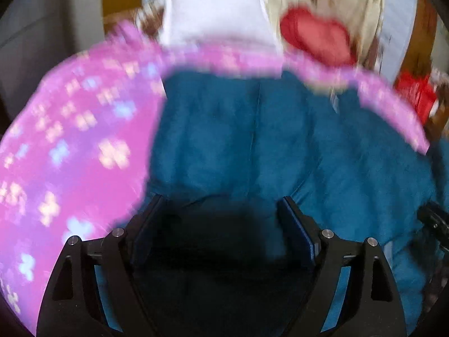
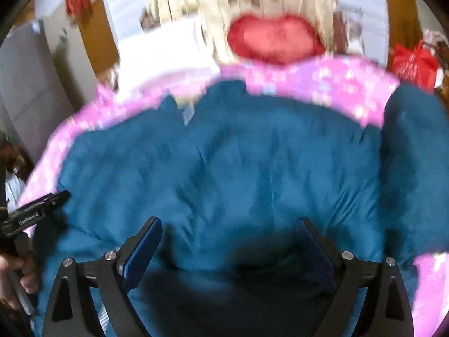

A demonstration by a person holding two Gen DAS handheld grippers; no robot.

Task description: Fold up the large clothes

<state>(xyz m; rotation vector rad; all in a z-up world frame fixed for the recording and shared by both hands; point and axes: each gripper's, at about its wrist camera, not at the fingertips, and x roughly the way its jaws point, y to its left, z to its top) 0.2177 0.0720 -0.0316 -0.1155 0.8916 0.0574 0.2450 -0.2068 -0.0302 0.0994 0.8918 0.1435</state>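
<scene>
Both grippers, left gripper (image 1: 219,224) and right gripper (image 2: 230,250), gape empty over the teal garment (image 2: 224,154), spread toward twelve o'clock on the pink sheet (image 1: 70,140) for folding.

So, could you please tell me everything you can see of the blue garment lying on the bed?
The blue garment is a large teal piece of soft, puffy-looking fabric, spread rumpled over the pink flowered bedspread, which shows around its far and side edges. A seam or fold runs down its middle, and a small pale tag shows near its far edge. Both views are blurred. The left gripper and right gripper hover open just above its near part, with nothing clamped.
</scene>
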